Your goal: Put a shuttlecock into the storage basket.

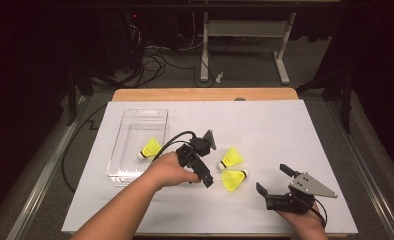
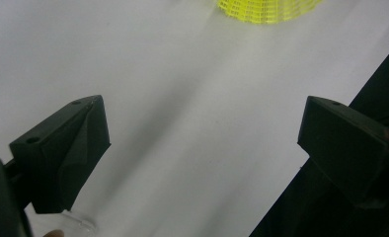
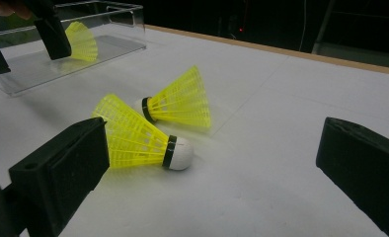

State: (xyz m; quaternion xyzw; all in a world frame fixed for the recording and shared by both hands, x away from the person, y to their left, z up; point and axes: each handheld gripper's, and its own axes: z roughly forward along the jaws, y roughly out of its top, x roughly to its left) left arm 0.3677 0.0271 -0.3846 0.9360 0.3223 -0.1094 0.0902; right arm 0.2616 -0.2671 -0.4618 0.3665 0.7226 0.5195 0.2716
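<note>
Two yellow shuttlecocks with white corks lie side by side on the white table top, one (image 1: 231,159) slightly behind the other (image 1: 234,179). A third shuttlecock (image 1: 150,148) rests inside a clear plastic box (image 1: 127,172) at the left. My left gripper (image 1: 208,162) is open, just left of the loose pair, with only bare table between its jaws (image 2: 202,123); a yellow skirt (image 2: 266,10) shows ahead of it. My right gripper (image 1: 273,179) is open near the front right, facing the nearer shuttlecock (image 3: 143,140) and the farther one (image 3: 180,101), touching neither.
A wooden table edge (image 1: 205,94) runs along the back. Beyond it the floor holds cables (image 1: 155,65) and a white desk frame (image 1: 245,45). The white sheet's front edge (image 1: 210,232) lies close to the person's forearms.
</note>
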